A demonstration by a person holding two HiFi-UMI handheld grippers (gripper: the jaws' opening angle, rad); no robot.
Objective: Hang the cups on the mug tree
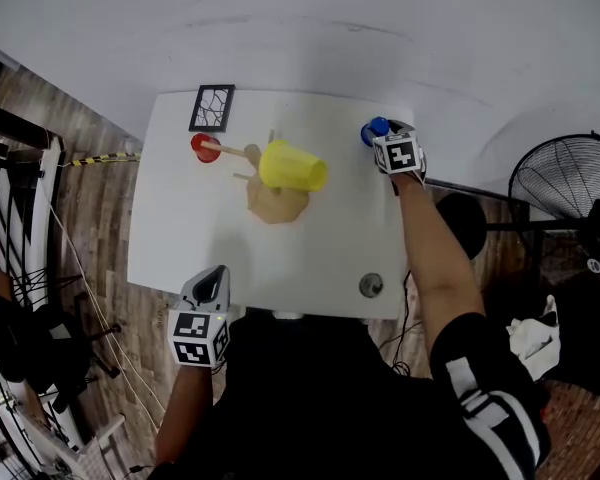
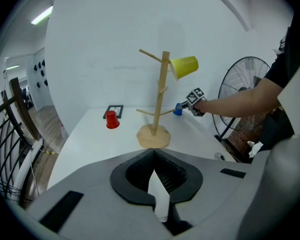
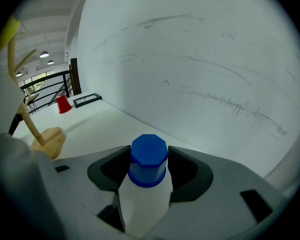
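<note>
A wooden mug tree point(image 1: 277, 204) point(image 2: 163, 94) stands mid-table with a yellow cup point(image 1: 292, 166) point(image 2: 184, 65) hanging on an upper peg. Beside a low peg to the tree's left, a red cup point(image 1: 204, 147) point(image 2: 112, 119) sits upside down on the table. At the far right corner a blue cup point(image 1: 374, 130) point(image 3: 148, 160) stands upside down. My right gripper point(image 1: 382, 136) point(image 3: 148, 168) is open around it, one jaw on each side. At the table's near edge my left gripper point(image 1: 212, 280) point(image 2: 154, 161) is shut with nothing in it.
The white table point(image 1: 180, 238) backs onto a white wall. A black framed panel point(image 1: 212, 107) lies at the far left corner, and a round metal grommet point(image 1: 371, 285) sits near the front right. A floor fan point(image 1: 565, 173) stands to the right and a black railing point(image 1: 10, 168) to the left.
</note>
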